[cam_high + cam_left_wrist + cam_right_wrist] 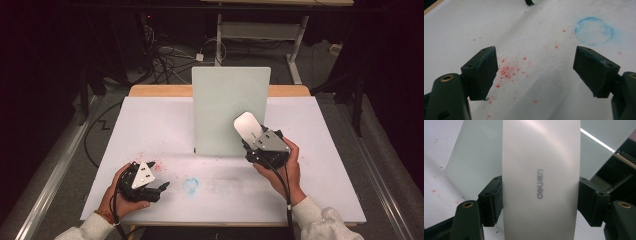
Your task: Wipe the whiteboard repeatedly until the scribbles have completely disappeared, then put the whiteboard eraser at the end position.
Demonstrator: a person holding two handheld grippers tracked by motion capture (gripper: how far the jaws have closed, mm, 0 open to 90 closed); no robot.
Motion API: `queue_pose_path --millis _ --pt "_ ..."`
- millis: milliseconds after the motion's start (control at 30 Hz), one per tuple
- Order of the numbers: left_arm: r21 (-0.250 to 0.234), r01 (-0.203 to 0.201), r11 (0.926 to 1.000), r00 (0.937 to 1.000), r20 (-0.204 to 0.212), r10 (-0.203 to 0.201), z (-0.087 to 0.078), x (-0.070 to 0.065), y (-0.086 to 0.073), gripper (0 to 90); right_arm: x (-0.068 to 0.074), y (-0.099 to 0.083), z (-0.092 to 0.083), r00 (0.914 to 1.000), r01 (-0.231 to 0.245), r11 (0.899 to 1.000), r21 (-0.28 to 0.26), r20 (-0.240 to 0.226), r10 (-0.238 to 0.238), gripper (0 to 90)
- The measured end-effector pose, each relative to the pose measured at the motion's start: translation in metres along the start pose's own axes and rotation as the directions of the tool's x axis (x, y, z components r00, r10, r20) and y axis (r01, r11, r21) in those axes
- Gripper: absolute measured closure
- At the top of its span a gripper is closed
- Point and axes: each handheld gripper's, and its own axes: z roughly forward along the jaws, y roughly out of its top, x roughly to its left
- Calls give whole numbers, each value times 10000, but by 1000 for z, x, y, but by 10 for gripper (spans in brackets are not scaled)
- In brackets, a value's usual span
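We are holding a silvery eraser [248,126] in the right gripper [252,142], its jaws clamped on the eraser's two long sides, so the long axis is running straight out from the jaws, up and away from the hand. In the high view the eraser is pointing toward the upright whiteboard [220,100], which is standing near the middle of the table [150,125], toward its far edge. The eraser's free end is lying over the lower right part of the board's face, so the board is directly ahead of the tool; we cannot tell whether the two are touching or just apart. The coming move, as we are judging it, depends on keeping the flat face square to the board while sweeping across it.

We are resting the left gripper [159,189] near the table's near left corner, jaws wide apart and holding nothing, well away from the board; the right hand is plainly the nearer one.

The right gripper view is giving us what the high view is not: the pads [492,200] pressing on the edges of the eraser [540,180], the printed brand mark on it, and the board [479,162] tilting behind. The left gripper view is showing the gap between its jaws over red specks [507,71] and a blue ring stain [594,31] on the white table cover.
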Motion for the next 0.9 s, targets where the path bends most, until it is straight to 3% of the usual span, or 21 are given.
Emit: queue_pose_path --millis 267,367,633,733,833,867,900 --pt "-13 -26 10000 10000 -40 26 -1 -1 0 194 -9 -6 -12 9986 60 10000 73 -519 -56 310" --pt "-2 -24 10000 10000 -44 24 -1 -1 0 194 -12 -8 -16 9951 101 9996 248 -981 -76 310" --pt "2 62 10000 9998 -199 -62 -5 0 -2 194 -18 -14 -24 9882 192 9988 445 -1525 -122 310" --pt "66 -87 9999 9998 -159 88 -2 -1 1 194 -16 -16 -26 9850 339 9979 544 -1711 -241 310" --pt "76 -188 9998 9997 -121 188 1 -2 3 194 -14 -18 -29 9751 642 9959 644 -2164 -489 310" --pt "82 -211 9997 9997 -109 212 1 -3 3 194 -13 -18 -29 9694 688 9956 640 -2399 -516 310" --pt "71 -197 9998 9998 -87 198 1 -4 3 194 -13 -18 -30 9581 873 9940 663 -2790 -655 310"
